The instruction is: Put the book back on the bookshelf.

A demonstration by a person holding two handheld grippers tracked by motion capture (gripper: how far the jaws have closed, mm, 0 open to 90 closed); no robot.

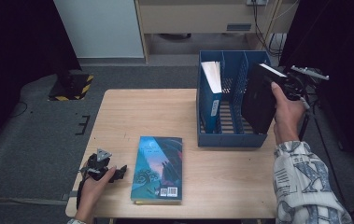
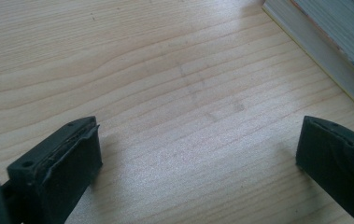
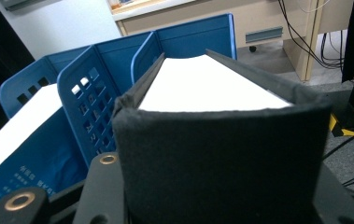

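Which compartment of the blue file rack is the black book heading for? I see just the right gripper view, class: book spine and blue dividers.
Observer: From the high view, the black book hangs tilted over the rightmost compartment of the blue file rack, held by the right gripper.
Operator: Is any compartment taken?
Observer: Yes, a blue book stands in the leftmost one; the middle one looks empty.
Operator: Any more books waiting?
Observer: One book with a teal cover lies flat on the table, in front of the rack.
Operator: And the other gripper?
Observer: The left gripper rests open on the table beside that book, holding nothing.
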